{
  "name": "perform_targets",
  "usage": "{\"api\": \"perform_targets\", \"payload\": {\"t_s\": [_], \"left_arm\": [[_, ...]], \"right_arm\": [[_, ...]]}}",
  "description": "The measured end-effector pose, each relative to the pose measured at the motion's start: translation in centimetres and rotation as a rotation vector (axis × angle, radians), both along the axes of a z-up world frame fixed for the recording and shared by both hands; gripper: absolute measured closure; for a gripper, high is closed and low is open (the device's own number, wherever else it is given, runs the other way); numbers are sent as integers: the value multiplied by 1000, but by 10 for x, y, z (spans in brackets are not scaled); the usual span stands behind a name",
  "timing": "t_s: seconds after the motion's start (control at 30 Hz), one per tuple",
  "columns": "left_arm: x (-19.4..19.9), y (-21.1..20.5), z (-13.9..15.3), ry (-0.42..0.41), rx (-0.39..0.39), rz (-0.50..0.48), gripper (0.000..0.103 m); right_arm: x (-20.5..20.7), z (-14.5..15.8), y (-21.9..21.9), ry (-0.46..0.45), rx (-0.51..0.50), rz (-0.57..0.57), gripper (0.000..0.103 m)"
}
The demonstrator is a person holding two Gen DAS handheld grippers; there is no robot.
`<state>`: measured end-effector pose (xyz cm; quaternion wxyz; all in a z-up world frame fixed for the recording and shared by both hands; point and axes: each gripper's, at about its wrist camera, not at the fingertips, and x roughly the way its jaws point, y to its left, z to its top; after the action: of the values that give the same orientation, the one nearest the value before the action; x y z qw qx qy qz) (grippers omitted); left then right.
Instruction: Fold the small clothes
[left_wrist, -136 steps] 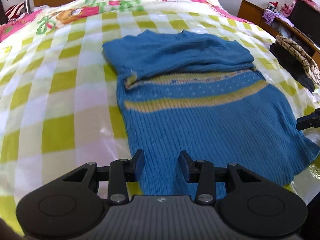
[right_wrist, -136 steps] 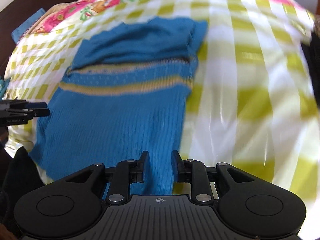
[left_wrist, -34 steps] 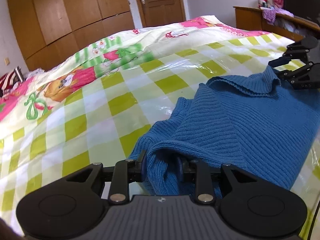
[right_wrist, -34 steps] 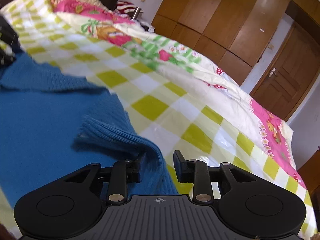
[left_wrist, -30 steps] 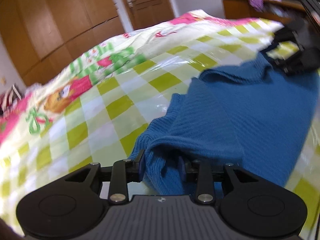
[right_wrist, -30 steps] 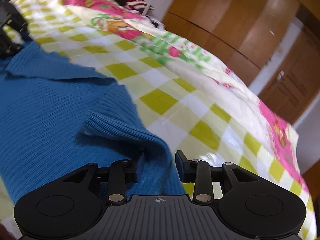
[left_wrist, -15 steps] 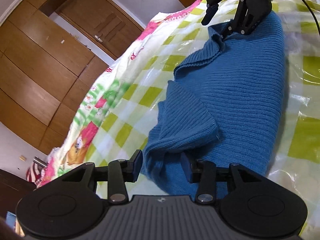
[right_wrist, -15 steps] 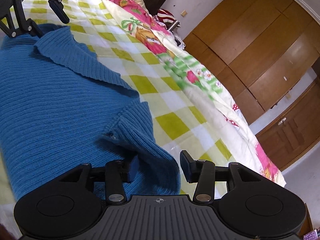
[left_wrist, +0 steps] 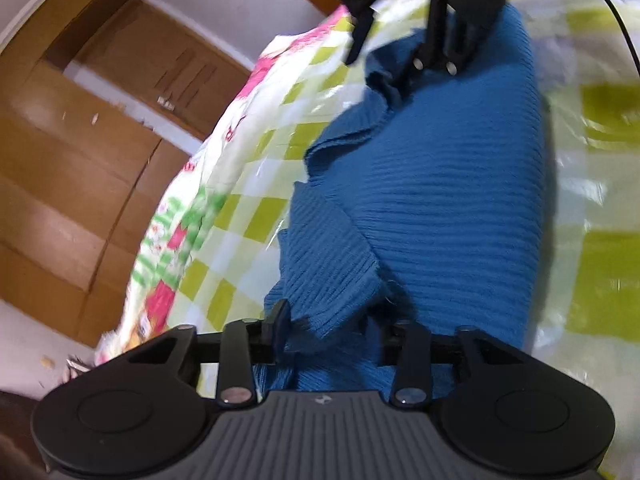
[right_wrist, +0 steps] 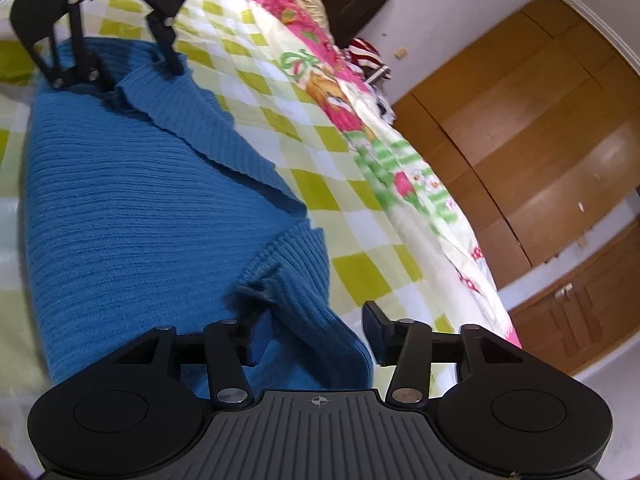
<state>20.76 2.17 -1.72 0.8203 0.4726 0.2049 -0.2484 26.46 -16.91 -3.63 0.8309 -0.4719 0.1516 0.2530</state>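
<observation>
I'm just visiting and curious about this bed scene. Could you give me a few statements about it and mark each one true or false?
1. The sweater is blue. True.
2. It lies on a plain white sheet. False: the bedspread is checked in green and white, with a pink flowered band.
3. Sweater fabric sits between the left gripper's fingers. True; its jaws are closing.
4. The right gripper is far from the sweater. False: a sweater edge lies between its spread fingers.
5. The wardrobe is wooden. True.
6. The sweater hangs in the air. False: it rests folded on the bed.
</observation>
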Motion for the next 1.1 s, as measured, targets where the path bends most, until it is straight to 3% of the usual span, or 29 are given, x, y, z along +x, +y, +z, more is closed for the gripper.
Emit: {"api": "perform_targets", "payload": {"t_s": [0.07,0.1,0.27,0.47,0.83,0.97,1.1], "left_arm": [[5,2,5,36,-44,45,78],[7,4,8,44,-71,65,79],[10,12,24,55,-219,160,82],[2,24,53,90,-384,239,83],[-94,78,167,106,-799,282,83],[-115,89,169,149,-841,304,83],[-94,92,153,176,-833,336,83]], "right_arm": [[6,1,5,22,2,-15,95],[7,3,5,43,14,-29,100],[2,30,-4,118,164,-119,100],[-16,81,-32,146,379,-228,101],[-145,183,-100,116,772,-296,101],[-183,187,-105,139,801,-294,101],[-173,176,-105,160,816,-319,101]]}}
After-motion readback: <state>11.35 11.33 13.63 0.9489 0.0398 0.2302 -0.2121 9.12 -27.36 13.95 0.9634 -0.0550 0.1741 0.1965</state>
